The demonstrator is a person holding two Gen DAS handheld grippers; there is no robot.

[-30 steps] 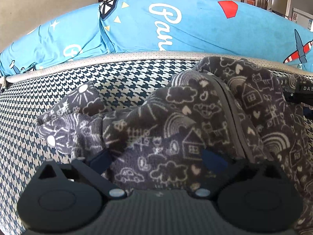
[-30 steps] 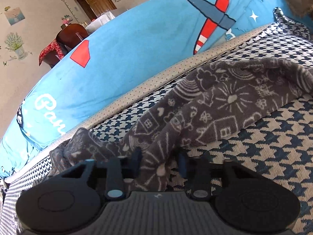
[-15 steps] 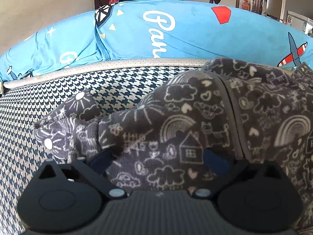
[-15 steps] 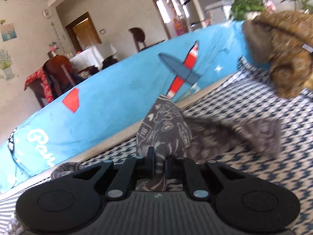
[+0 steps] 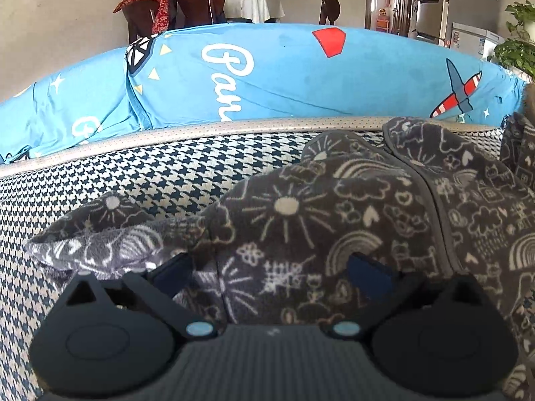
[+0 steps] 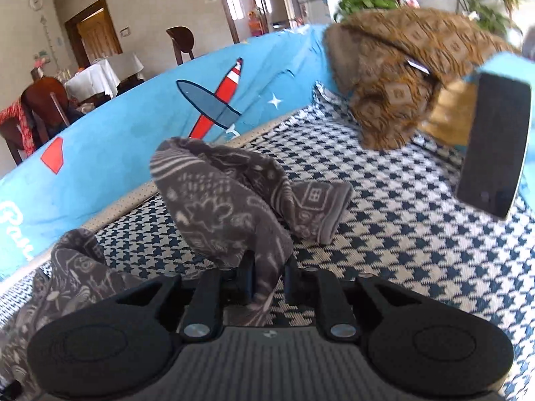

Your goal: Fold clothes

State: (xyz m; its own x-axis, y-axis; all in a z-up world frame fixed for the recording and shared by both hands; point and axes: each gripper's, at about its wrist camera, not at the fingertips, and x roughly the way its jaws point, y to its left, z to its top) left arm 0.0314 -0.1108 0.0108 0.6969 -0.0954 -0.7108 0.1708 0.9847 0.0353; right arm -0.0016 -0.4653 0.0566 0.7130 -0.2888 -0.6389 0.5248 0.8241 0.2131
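Note:
A grey fleece garment (image 5: 334, 220) printed with white suns, rainbows and houses lies crumpled on a houndstooth cushion (image 5: 174, 180). My left gripper (image 5: 267, 274) stands open, its fingers wide apart with a fold of the fleece lying between them. In the right wrist view, my right gripper (image 6: 267, 279) is shut on a sleeve (image 6: 227, 200) of the same garment and holds it raised above the cushion; the sleeve's cuff (image 6: 321, 210) droops back onto the fabric. More of the garment (image 6: 77, 274) lies at the lower left.
A blue cover (image 5: 284, 70) with an aeroplane print drapes the sofa back. A brown furry garment (image 6: 401, 77) lies at the far right corner beside a dark phone-like slab (image 6: 495, 147). Chairs (image 5: 197, 3) and a fridge (image 5: 441, 3) stand beyond.
My right gripper closed on the sleeve and lifted it up and over to the right, so the brown garment and dark slab came into view. My left gripper stayed open and tilted slightly.

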